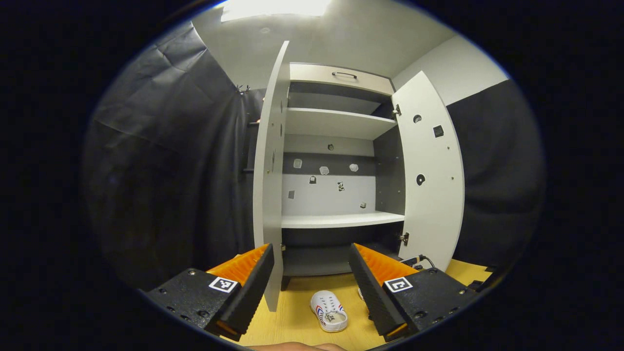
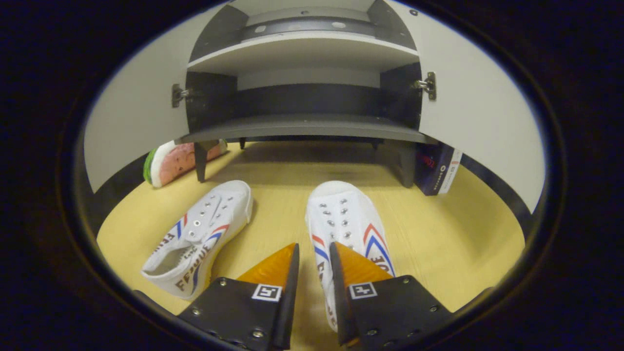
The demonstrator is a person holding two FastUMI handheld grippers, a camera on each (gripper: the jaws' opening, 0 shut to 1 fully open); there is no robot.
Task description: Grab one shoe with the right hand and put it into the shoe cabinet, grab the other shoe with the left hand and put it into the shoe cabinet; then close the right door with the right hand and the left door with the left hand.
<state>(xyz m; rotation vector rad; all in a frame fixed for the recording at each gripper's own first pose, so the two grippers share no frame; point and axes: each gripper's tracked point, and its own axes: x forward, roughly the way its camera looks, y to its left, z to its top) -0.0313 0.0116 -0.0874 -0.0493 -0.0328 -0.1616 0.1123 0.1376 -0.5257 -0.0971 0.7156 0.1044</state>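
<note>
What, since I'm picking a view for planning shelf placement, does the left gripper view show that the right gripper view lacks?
Left gripper view: the top drawer, upper shelf and middle shelf.
Right gripper view: a white shoe at its fingers, a second shoe, a watermelon-patterned object and a dark box.
Shared: the open doors, bottom shelf and wooden floor.
</note>
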